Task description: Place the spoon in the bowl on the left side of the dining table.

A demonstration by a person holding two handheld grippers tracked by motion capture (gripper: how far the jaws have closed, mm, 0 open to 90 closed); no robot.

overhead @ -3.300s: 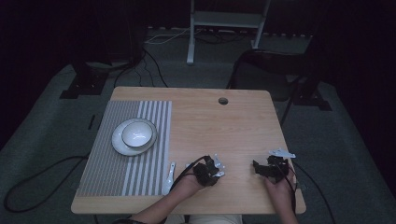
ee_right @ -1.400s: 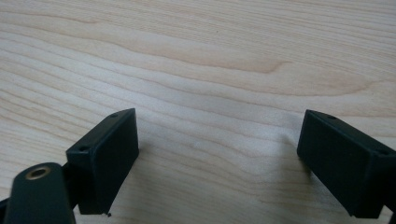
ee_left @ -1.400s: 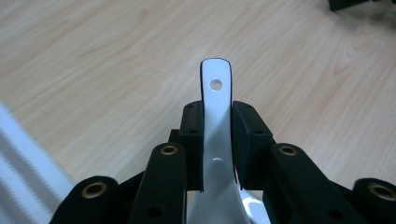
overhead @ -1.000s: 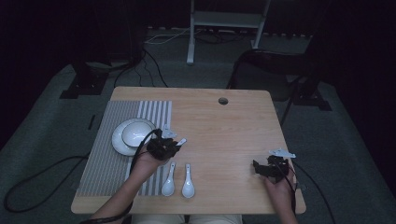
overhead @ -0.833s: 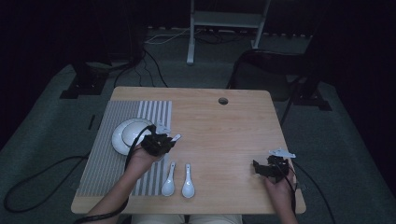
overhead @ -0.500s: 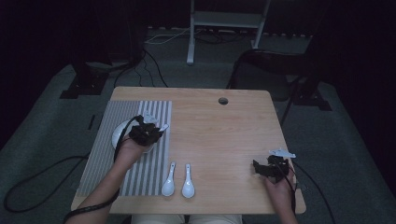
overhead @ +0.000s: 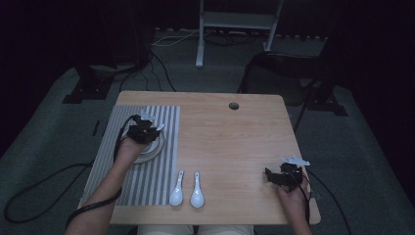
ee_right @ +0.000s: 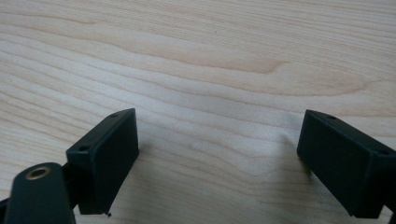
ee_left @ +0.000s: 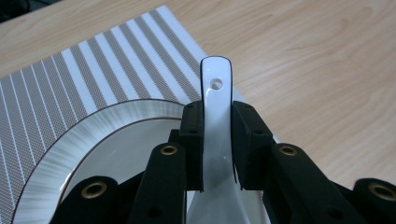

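Note:
My left gripper point(ee_left: 217, 140) is shut on the handle of a white ceramic spoon point(ee_left: 215, 102), whose holed end sticks out past the pads. It hovers over the white plate point(ee_left: 98, 140) on the striped placemat point(ee_left: 70, 70). In the high view the left gripper point(overhead: 147, 128) sits above the plate point(overhead: 152, 152) on the mat point(overhead: 147, 186) at the table's left. Two more white spoons point(overhead: 176, 194) point(overhead: 197, 194) lie side by side near the front edge. My right gripper point(overhead: 270, 175) rests at the front right, its jaws point(ee_right: 219, 158) open over bare wood.
The wooden table point(overhead: 235, 142) has a round cable hole point(overhead: 234, 105) near its far edge. Black cables trail from both grippers off the front. Dark stands and a chair base surround the table on the carpet.
My left hand has carried the spoon from beside the placemat's right edge leftward and away, over the plate. The right gripper has stayed put.

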